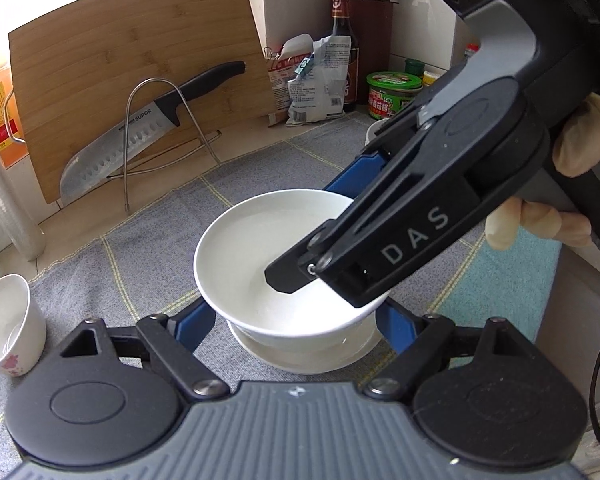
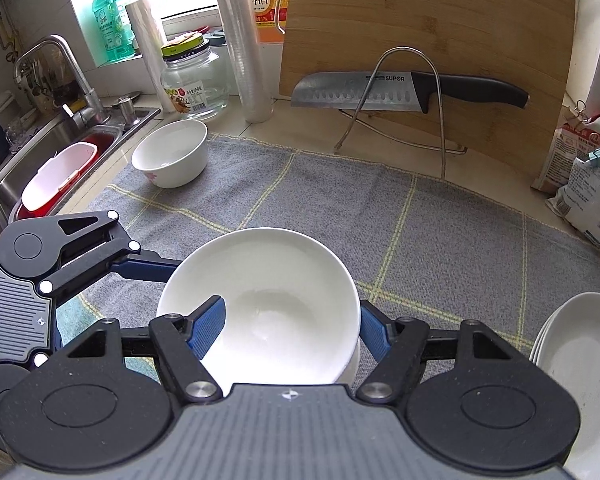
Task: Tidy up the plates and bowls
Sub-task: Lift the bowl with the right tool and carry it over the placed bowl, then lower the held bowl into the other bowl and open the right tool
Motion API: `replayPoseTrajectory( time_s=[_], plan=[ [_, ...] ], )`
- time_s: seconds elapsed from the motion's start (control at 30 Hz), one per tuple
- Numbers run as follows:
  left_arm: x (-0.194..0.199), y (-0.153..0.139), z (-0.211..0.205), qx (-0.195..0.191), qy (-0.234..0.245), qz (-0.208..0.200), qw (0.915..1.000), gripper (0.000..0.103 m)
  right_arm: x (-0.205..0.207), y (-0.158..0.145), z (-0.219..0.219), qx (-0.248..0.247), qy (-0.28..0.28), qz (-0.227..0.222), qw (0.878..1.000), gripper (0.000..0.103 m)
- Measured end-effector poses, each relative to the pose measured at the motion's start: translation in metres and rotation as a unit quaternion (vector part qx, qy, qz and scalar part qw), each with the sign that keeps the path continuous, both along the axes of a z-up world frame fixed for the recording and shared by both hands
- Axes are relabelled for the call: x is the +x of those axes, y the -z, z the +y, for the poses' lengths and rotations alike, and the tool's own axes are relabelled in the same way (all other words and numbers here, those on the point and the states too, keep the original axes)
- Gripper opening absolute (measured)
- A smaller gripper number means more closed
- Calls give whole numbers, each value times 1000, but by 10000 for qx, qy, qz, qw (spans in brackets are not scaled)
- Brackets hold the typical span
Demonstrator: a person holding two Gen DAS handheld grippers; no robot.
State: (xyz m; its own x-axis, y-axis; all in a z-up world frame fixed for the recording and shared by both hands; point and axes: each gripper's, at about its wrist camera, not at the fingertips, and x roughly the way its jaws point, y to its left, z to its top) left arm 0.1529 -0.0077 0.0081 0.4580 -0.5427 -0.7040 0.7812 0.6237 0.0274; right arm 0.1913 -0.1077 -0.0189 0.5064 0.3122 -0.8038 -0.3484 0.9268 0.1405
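A white bowl (image 1: pixel 260 256) (image 2: pixel 268 304) rests on top of another white dish (image 1: pixel 300 354) on the grey checked mat (image 2: pixel 440 248). My right gripper (image 2: pixel 290 322) straddles the bowl's near rim, one blue finger (image 2: pixel 206 326) inside and the other outside; its jaws stand wide apart. My left gripper (image 1: pixel 296 326) is open around the lower dish, its blue fingers (image 1: pixel 198 322) at either side. A second white bowl (image 2: pixel 170 152) with a pink flower stands at the mat's far left; it also shows in the left wrist view (image 1: pixel 10 326). Stacked white plates (image 2: pixel 576 364) lie at the right.
A bamboo cutting board (image 2: pixel 420 40) with a knife (image 2: pixel 380 90) on a wire rack stands at the back. A sink (image 2: pixel 40 160), a glass jar (image 2: pixel 192 80) and plastic rolls are back left. Bags (image 1: pixel 316 80), a sauce bottle and jars stand in the corner.
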Motion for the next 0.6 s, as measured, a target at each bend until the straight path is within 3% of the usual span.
replayPoseTrajectory(
  time_s=[0.6],
  plan=[
    [4,11,-6,190,160,69,9997,87,-2,12,-4,18,35,148,9999,76]
  ],
)
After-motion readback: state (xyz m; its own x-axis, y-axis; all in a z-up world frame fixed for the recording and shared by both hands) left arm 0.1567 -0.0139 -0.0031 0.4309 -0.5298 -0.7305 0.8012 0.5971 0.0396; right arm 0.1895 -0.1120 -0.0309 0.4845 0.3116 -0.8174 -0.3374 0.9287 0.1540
